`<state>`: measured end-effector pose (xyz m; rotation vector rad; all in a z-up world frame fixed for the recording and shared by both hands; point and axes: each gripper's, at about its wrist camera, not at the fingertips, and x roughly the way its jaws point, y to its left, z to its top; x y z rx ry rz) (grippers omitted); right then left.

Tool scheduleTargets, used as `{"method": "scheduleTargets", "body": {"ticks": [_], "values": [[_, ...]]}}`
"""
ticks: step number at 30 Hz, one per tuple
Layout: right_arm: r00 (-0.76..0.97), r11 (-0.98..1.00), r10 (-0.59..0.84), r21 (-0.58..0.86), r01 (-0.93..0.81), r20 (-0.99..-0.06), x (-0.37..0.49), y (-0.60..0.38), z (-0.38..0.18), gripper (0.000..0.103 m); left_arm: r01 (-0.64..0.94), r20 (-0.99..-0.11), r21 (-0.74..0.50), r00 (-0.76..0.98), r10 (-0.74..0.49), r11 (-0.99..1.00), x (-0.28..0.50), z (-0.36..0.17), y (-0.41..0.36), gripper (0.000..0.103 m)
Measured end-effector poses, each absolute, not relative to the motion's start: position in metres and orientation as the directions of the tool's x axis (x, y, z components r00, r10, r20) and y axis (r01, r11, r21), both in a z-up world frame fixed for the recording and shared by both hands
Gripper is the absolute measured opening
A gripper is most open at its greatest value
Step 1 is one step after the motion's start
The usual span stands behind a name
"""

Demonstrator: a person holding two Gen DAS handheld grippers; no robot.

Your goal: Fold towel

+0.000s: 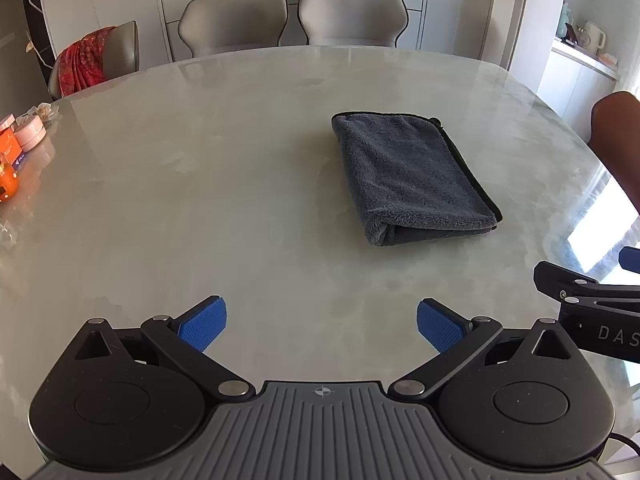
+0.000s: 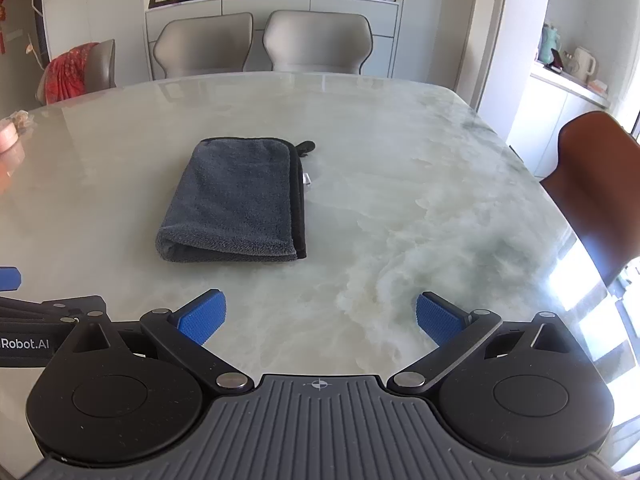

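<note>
A dark grey towel [image 1: 408, 176] lies folded into a thick rectangle on the pale marble table [image 1: 200, 184], with its black-trimmed edges stacked on the right side. It also shows in the right wrist view [image 2: 236, 200], left of centre. My left gripper [image 1: 321, 326] is open and empty, hovering over the table near its front, well short of the towel and to its left. My right gripper [image 2: 320, 322] is open and empty, near the front and to the right of the towel. The right gripper's body [image 1: 592, 304] shows at the right edge of the left wrist view.
Two grey chairs [image 1: 288, 16] stand behind the table and a brown chair [image 2: 600, 184] at its right side. Pink and orange containers [image 1: 20, 140] sit at the table's left edge. A chair with red cloth [image 1: 88, 60] stands at the far left.
</note>
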<state>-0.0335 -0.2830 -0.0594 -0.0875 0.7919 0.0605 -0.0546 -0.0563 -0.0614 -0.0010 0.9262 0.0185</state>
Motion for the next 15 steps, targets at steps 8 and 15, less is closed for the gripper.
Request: {"method": "scheduleTargets", "body": {"ticks": [8,15], "values": [[0.697,0.993,0.019,-0.069,-0.098,-0.717,-0.033,-0.279,-0.0604,0.103,-0.03,-0.806,-0.002,0.592,0.016,1.0,-0.0541,-0.0634,-0.0492,0.103],[0.695,0.994,0.007,-0.073,-0.085,-0.719,-0.0324,-0.2793,-0.0601,0.103,-0.032,-0.802,-0.001,0.597,0.019,0.999,-0.054,-0.0626,-0.0471,0.103]]}}
